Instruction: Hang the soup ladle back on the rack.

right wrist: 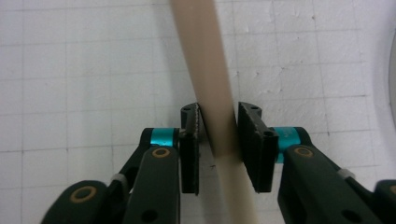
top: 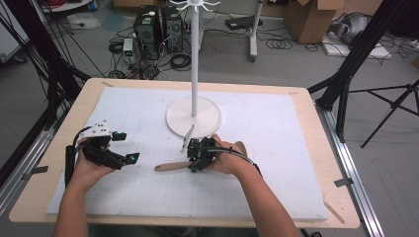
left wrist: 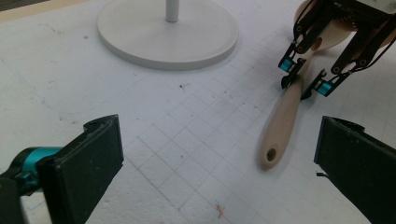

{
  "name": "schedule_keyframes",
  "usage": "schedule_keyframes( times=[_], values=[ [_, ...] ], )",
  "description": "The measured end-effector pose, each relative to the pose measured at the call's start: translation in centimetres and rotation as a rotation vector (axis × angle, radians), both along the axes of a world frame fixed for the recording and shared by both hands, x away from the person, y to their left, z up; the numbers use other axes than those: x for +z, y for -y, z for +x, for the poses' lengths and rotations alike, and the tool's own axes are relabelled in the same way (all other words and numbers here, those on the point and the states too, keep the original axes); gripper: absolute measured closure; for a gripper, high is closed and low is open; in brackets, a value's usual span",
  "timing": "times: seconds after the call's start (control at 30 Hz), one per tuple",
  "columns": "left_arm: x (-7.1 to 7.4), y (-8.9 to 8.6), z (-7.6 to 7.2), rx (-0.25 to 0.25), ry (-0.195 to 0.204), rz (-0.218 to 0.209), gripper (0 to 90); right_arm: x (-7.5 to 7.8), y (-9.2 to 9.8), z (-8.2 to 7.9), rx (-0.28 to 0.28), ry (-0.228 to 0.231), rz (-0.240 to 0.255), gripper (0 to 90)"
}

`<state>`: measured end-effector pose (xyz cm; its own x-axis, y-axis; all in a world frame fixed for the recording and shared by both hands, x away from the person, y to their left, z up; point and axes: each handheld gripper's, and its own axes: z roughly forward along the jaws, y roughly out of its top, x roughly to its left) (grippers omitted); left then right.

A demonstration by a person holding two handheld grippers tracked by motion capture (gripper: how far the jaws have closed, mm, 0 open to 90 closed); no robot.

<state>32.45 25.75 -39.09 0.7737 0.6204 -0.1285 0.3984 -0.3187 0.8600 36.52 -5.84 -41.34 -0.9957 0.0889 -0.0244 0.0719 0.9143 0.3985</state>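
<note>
I had the right gripper over the spoon, which lay flat on the white surface, just near of the stand's round base. Its long axis ran left to right in the high view: the handle end, with a small hanging hole, pointed left toward the left gripper, and the bowl end pointed right. In the right gripper view the fingers stood one on each side of the handle, closed down to its width, and the left one sat against the wood; I read that as a grip on the handle. The left gripper's fingers were spread wide with nothing between them, resting to the left and well apart from the spoon.

My hand and the gripper body covered most of the bowl from above, so I could only make out a tan edge past the wrist. The stand's pole was cut off at the top of the high view.
</note>
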Motion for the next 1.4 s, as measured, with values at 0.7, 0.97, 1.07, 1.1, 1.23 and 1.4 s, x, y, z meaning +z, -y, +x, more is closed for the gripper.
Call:
schedule_keyframes(
  times=[0.7,0.97,1.07,1.1,1.23,1.4],
  values=[
    [0.2,-0.2,0.0,-0.004,0.007,-0.011,1.7,2.9,3.4,0.2,-0.1,0.078,0.216,75.6],
    [0.2,0.1,0.0,-0.019,0.01,-0.013,1.7,5.7,7.1,-0.3,-0.167,0.124,0.385,75.6],
    [0.2,0.0,-0.1,-0.015,0.008,-0.018,1.7,6.4,8.5,-0.3,-0.199,0.141,0.447,75.6],
    [0.2,0.0,-0.1,-0.017,0.007,-0.019,1.7,6.7,8.9,-0.3,-0.212,0.147,0.469,75.6],
    [0.2,0.1,0.0,-0.02,0.009,-0.016,1.8,7.9,10.9,0.0,-0.258,0.153,0.579,75.6],
    [0.4,0.7,-0.1,-0.028,0.01,-0.017,1.7,9.4,13.1,0.7,-0.323,0.188,0.662,75.5]
  ],
)
